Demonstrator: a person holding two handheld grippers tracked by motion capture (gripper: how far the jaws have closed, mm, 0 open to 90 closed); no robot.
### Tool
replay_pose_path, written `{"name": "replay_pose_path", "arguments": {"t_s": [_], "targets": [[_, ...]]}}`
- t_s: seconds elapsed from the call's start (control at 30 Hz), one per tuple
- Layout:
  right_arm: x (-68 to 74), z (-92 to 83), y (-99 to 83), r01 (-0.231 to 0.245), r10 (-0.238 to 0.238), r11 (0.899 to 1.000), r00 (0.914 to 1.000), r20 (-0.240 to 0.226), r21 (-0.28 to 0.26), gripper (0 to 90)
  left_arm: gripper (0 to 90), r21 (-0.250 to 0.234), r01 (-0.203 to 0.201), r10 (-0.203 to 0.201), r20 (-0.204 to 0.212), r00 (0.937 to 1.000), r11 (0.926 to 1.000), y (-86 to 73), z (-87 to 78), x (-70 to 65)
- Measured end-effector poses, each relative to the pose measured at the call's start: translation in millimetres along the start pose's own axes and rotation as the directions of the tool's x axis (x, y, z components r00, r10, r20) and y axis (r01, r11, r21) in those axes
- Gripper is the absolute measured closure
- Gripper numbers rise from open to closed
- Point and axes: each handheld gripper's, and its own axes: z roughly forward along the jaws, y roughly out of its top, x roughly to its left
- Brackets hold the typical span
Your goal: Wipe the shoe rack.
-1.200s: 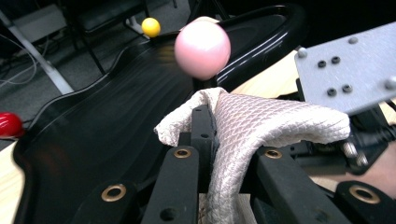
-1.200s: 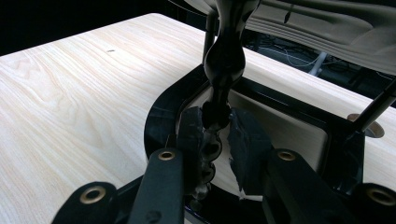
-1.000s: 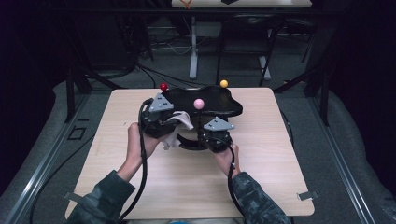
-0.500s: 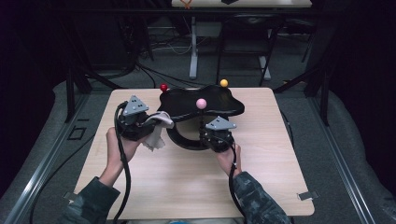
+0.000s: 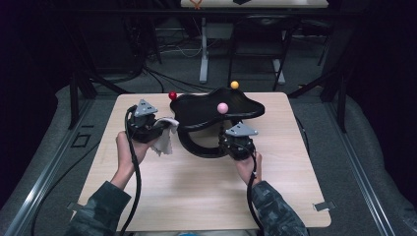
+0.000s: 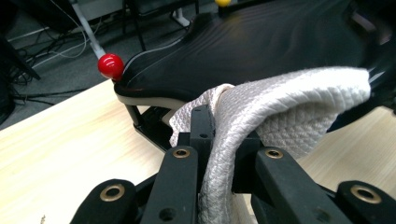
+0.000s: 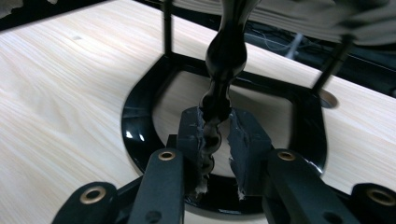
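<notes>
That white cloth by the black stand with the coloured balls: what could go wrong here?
1. The white cloth is pinched in the left gripper beside the black tray; a wipe might catch the red ball and tug it.
2. The right gripper is clamped on the stand's thin post; if that grip slips, the ring base may skid on the wooden table.
</notes>
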Motion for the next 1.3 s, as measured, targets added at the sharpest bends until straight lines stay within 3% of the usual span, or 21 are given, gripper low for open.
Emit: {"name": "replay_pose_path", "arguments": {"t_s": [0.07,0.1,0.2,0.3,0.4,0.57,0.67,1.07,1.3], "targets": [[-3.3,-0.4,-4.6,0.022,-0.023,0.999,0.9991,0.036,0.036,82.5,82.8,-0.002,-0.01,0.01,0.006,0.9999,0.9999,-1.4,1.7,-2.5],[-6.3,-1.0,-7.6,0.008,-0.01,0.999,0.9986,0.053,0.032,82.6,82.8,-0.001,-0.015,0.015,0.01,0.9998,0.9999,-1.9,2.4,-4.2],[-15.1,-5.7,-5.3,-0.026,0.026,1.0,0.9992,0.031,0.004,68.8,82.7,-0.009,-0.021,0.021,0.012,0.9997,0.9997,-2.3,4.5,-8.1],[-14.7,-8.7,-0.7,-0.027,0.028,0.999,0.9991,0.03,-0.03,57.6,82.7,-0.01,-0.029,0.029,0.011,0.9995,0.9995,-1.5,6.6,-9.0],[-10.9,-3.7,1.8,-0.031,0.031,0.999,0.9995,0.007,-0.039,54.9,82.7,-0.007,-0.028,0.028,0.009,0.9996,0.9996,-0.9,8.7,-9.1],[-3.9,6.4,6.1,-0.035,0.037,0.998,0.9984,0.043,-0.043,60.6,82.7,0.0,-0.028,0.028,0.005,0.9996,0.9996,-0.5,14.6,-7.5],[-7.8,7.2,5.1,-0.051,0.055,0.997,0.9962,0.067,-0.055,74.2,82.7,0.003,-0.022,0.022,0.002,0.9998,0.9998,-0.7,18.8,-4.8],[-17.4,-0.5,1.3,-0.028,0.028,0.998,0.9995,0.011,-0.05,75.4,82.6,0.025,-0.004,0.005,-0.015,0.9999,0.9997,-3.3,29.9,4.9],[-21.6,-7.5,-1.3,-0.026,0.026,0.999,0.9997,-0.003,-0.039,75.3,82.6,0.062,0.017,-0.014,-0.041,0.999,0.9979,-8.2,47.2,15.1]]}}
